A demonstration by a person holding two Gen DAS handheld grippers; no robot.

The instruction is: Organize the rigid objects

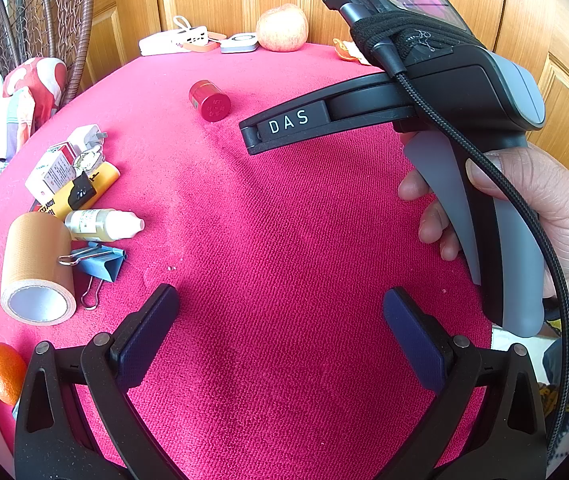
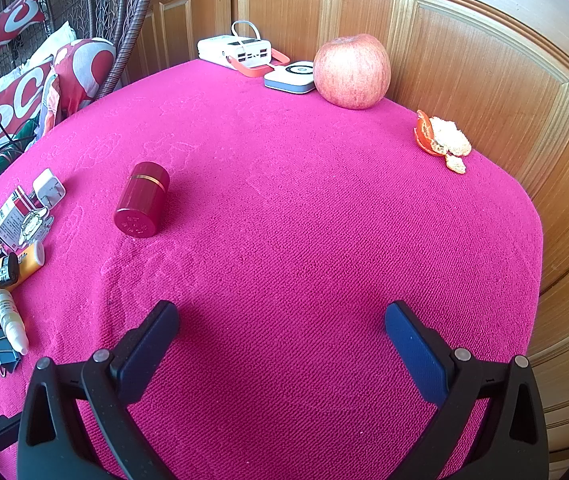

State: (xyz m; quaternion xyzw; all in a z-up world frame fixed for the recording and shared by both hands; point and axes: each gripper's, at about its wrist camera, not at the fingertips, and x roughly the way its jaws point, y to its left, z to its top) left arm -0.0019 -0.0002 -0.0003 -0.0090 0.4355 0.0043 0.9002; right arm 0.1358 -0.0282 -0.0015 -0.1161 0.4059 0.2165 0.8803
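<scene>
Red canister [image 2: 142, 200] beyond left tongs [image 1: 280, 332]

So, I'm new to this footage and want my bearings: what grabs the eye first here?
The bright pink tablecloth fills both views, with a red canister lying on its side, alone left of centre. A big apple sits at the far edge against the wooden panelling, orange peel to its right. Small items cluster at the left edge around a tape roll; both grippers hang open and empty.
</scene>
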